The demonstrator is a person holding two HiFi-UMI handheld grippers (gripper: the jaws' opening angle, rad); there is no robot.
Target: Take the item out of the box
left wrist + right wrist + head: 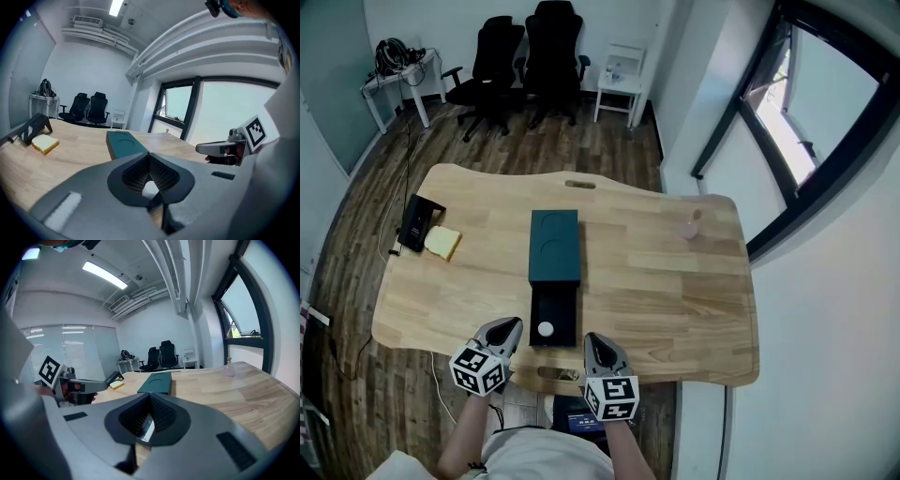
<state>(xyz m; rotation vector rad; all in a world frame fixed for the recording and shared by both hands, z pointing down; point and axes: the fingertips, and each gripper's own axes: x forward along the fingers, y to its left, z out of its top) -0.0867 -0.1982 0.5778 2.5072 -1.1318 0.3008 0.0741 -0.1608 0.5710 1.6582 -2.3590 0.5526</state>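
A dark teal box (554,246) lies lengthwise in the middle of the wooden table (675,291). Its black inner tray (553,319) is slid out toward me, and a small round white item (546,329) sits in it. My left gripper (512,326) hovers at the table's near edge, just left of the tray, with its jaws shut and empty. My right gripper (592,339) is just right of the tray, also shut with nothing in it. The box (124,142) shows beyond the closed jaws in the left gripper view, and the box (157,381) shows in the right gripper view.
A yellow sponge-like block (442,243) and a black device (417,221) lie at the table's left end. A small pink bottle (691,225) stands at the right. Two office chairs (525,56) and side tables stand beyond the far edge; a window wall runs along the right.
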